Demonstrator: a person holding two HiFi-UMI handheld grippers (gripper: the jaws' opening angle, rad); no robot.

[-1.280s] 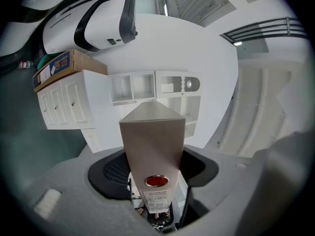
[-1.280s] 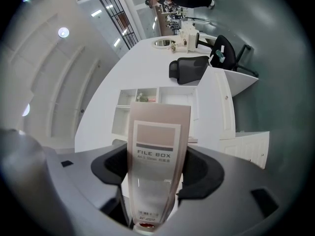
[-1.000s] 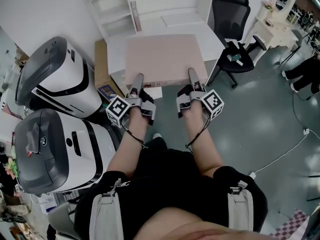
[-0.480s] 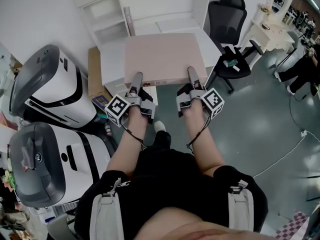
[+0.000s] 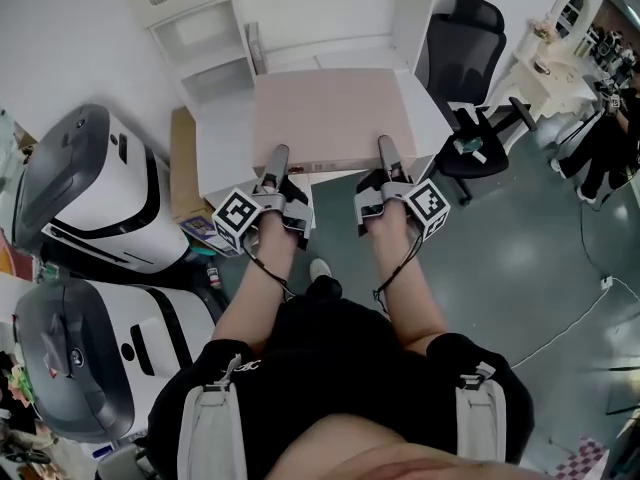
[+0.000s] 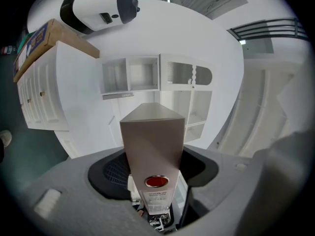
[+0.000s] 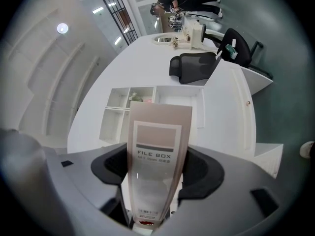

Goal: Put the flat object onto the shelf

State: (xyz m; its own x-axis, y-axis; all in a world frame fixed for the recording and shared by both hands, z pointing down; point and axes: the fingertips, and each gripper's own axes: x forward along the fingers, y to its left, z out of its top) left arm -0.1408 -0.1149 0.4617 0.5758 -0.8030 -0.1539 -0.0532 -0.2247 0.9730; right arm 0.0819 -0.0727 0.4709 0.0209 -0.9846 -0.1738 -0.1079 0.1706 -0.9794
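A flat pinkish-beige file box (image 5: pixel 330 116) lies level in front of me, held by its near edge between both grippers. My left gripper (image 5: pixel 272 164) is shut on the box's left part, my right gripper (image 5: pixel 387 156) on its right part. In the left gripper view the box's edge (image 6: pixel 152 141) stands between the jaws, with a red round hole low on it. The right gripper view shows the labelled spine (image 7: pixel 156 156) clamped the same way. The white shelf unit (image 5: pixel 300 18) stands just beyond the box, its open compartments (image 6: pixel 130 75) (image 7: pixel 129 98) facing me.
Two white-and-grey machines (image 5: pixel 95 183) (image 5: pixel 70 353) stand at the left, with a brown cardboard box (image 5: pixel 182 163) beside the white cabinet (image 5: pixel 222 128). A black office chair (image 5: pixel 468 53) stands at the right, a white dressing table (image 5: pixel 560 33) behind it. A cable (image 5: pixel 560 313) runs across the green floor.
The shelf unit has come nearer and the machines have slid down and left in the head view. Both grippers still hold the file box the same way.
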